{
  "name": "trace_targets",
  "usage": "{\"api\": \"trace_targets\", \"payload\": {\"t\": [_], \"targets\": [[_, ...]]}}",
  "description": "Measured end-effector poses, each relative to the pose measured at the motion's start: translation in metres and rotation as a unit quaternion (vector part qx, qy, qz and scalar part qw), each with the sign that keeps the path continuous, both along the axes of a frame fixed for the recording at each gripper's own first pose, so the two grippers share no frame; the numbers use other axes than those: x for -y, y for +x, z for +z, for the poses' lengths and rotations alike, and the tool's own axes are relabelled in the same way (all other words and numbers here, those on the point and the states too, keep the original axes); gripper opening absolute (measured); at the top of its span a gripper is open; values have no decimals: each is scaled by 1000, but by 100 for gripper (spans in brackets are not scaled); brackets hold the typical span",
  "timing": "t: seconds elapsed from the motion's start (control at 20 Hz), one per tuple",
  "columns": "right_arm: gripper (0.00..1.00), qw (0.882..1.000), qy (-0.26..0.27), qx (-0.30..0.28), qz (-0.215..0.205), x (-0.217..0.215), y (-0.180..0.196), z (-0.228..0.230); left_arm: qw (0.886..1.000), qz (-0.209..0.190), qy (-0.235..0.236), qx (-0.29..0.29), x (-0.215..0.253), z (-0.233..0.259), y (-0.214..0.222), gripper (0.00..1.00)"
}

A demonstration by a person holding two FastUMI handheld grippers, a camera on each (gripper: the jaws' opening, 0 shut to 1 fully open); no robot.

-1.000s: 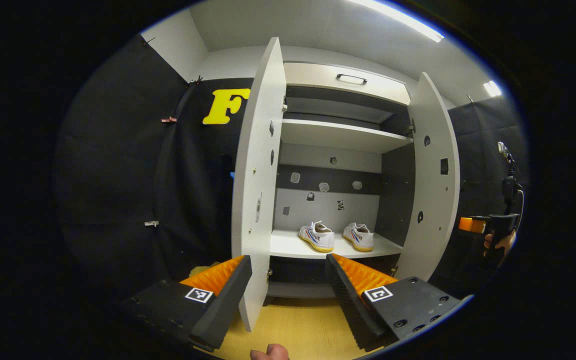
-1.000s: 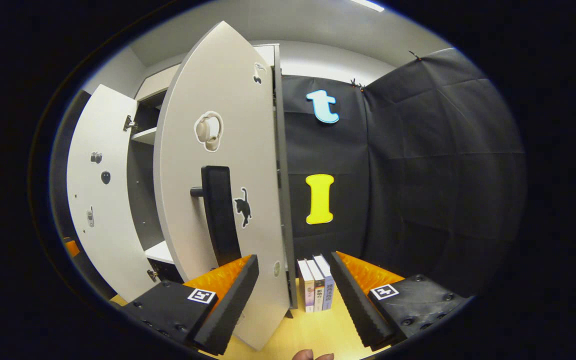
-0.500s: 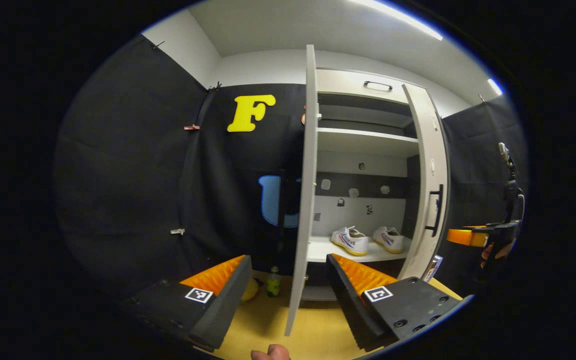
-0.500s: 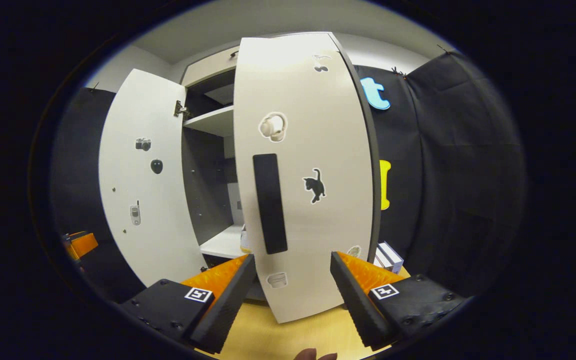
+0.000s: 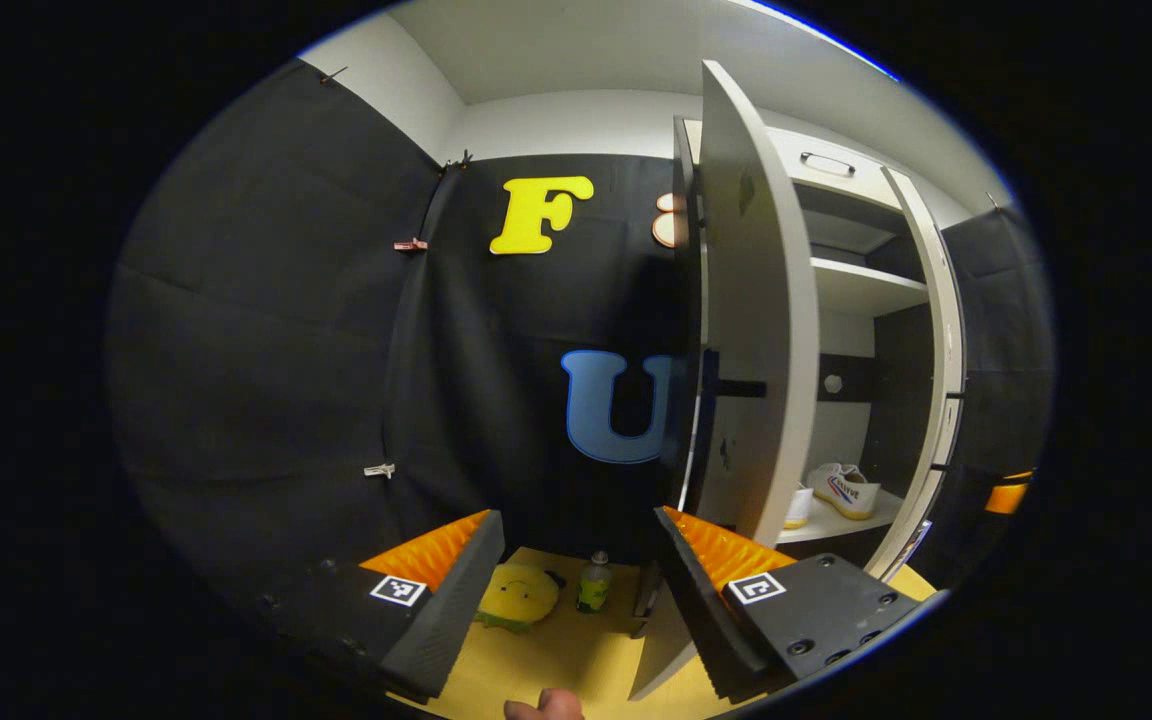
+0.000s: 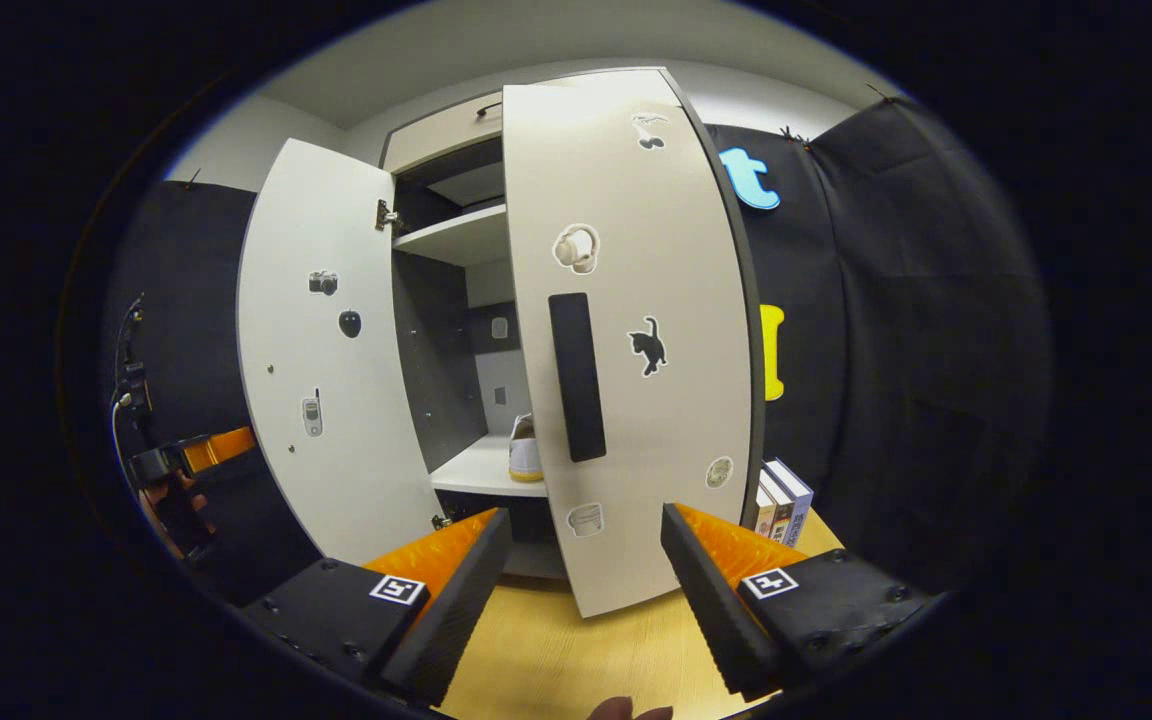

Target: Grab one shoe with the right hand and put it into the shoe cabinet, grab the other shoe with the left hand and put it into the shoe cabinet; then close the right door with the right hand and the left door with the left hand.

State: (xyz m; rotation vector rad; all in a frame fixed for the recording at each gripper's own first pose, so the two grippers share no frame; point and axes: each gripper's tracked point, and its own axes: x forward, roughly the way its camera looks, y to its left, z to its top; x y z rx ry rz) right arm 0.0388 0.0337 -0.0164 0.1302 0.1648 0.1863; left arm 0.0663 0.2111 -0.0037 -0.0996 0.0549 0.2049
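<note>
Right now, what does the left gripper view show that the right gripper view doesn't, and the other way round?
Left gripper view: a yellow plush toy and a green bottle on the floor. Right gripper view: books beside the cabinet, the right door's black handle and cat sticker. Both: a white shoe on the shelf, both doors open.

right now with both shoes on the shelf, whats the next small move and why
Probably ease the right gripper forward onto the right door, near its black handle, and push it shut. Its jaws are open and empty, the door hangs ajar just ahead, and a white shoe already sits on the shelf.
</note>
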Motion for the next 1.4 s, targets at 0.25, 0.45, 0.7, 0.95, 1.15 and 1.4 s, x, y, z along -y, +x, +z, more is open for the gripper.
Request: {"api": "trace_targets", "payload": {"t": [0.25,0.45,0.7,0.95,1.15,1.4], "targets": [[98,999,-6,0,-35,34,-4,4,999,2,38,-6,-3,-4,13,93],[98,999,-4,0,-46,47,-9,5,1000,-17,14,-2,15,-5,13,92],[98,999,-5,2,-42,52,-13,8,1000,-28,14,2,52,-3,11,92],[98,999,-4,6,-37,58,-15,13,998,-56,18,8,101,0,18,92],[98,999,-2,12,-33,61,-11,18,996,-84,13,7,142,3,32,92],[98,998,-34,52,-32,63,-10,33,993,-117,5,28,183,17,27,93]]}}
